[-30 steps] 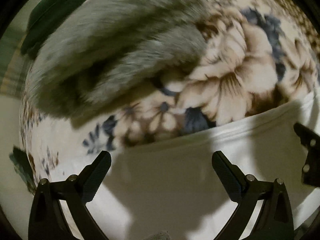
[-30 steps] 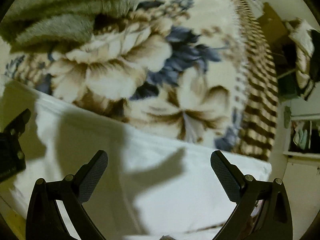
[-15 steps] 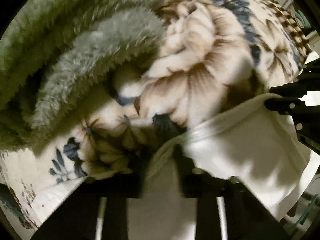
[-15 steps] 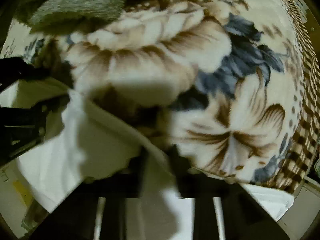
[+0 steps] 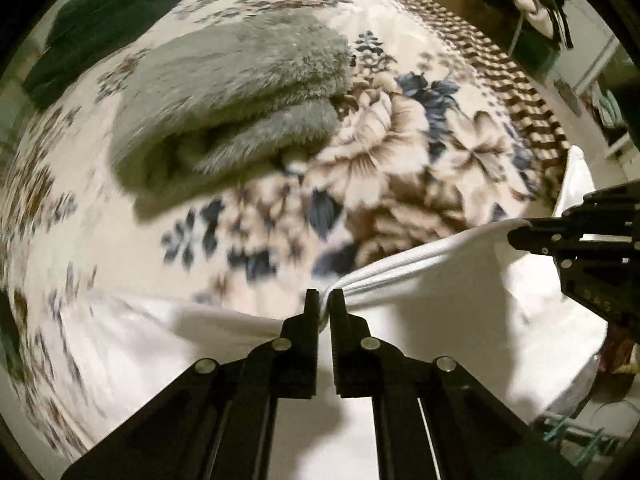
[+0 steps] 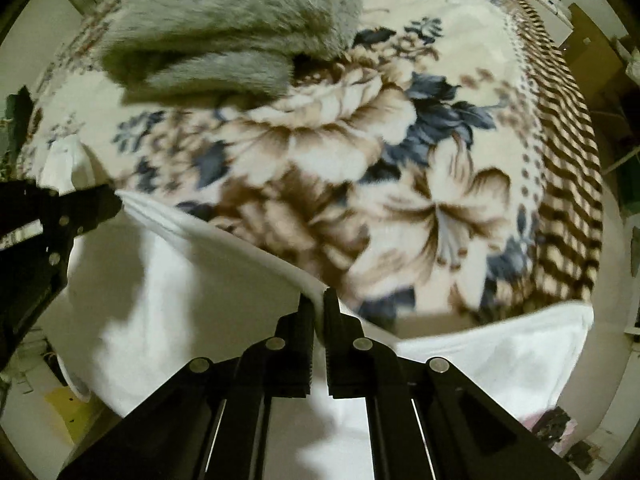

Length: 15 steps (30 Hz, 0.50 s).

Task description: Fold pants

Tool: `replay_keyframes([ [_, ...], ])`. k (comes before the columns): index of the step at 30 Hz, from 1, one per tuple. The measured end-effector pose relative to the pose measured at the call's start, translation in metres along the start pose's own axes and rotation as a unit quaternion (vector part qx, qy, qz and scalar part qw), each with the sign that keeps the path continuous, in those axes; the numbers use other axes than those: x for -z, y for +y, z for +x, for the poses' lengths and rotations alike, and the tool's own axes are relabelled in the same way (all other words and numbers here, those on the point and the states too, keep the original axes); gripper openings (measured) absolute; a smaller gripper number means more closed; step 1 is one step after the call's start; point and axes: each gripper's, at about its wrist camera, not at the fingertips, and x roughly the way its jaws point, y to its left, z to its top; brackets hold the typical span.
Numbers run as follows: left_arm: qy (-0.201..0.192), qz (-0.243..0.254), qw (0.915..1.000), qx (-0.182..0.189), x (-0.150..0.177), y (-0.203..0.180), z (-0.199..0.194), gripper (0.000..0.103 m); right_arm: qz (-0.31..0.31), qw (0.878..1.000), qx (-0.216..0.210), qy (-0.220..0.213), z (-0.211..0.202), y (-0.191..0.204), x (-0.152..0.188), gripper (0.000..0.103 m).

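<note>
White pants [image 5: 452, 312] lie at the near edge of a floral blanket [image 5: 384, 152]. My left gripper [image 5: 324, 298] is shut on the pants' ribbed far edge and holds it raised off the blanket. My right gripper [image 6: 319, 300] is shut on the same edge of the pants [image 6: 200, 280], further right. The edge is stretched taut between them. The right gripper shows at the right in the left wrist view [image 5: 560, 236], and the left gripper shows at the left in the right wrist view [image 6: 80, 208].
A folded grey fluffy garment [image 5: 236, 108] lies on the blanket beyond the pants; it also shows in the right wrist view [image 6: 240, 24]. A dark green cloth [image 5: 108, 16] lies at the far left. Shelves and clutter [image 5: 600, 92] stand past the blanket's checked border.
Both grippers were open above the pants a second ago. They closed on the pants' far edge and have lifted it, pulling the edge taut between them.
</note>
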Motion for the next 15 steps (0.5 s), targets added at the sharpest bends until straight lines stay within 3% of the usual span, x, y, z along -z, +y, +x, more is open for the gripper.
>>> replay_keyframes([
  [1, -0.001, -0.011, 0.9999, 0.001, 0.006, -0.014, 0.003, 0.003, 0.000, 1.000, 0.001, -0.003, 0.004, 0.037, 0.010, 0.005],
  [4, 0.001, -0.058, 0.9983, 0.009, 0.046, -0.026, -0.017, 0.001, -0.002, 1.000, -0.003, -0.001, -0.017, 0.062, 0.057, 0.005],
  [9, 0.035, -0.113, 0.9926, 0.029, 0.110, -0.050, -0.018, 0.000, -0.012, 0.999, -0.007, 0.034, -0.021, 0.094, 0.136, 0.005],
  [15, 0.082, -0.144, 0.9842, 0.062, 0.172, -0.060, 0.010, 0.000, -0.019, 0.996, 0.001, 0.090, 0.019, 0.111, 0.208, 0.004],
])
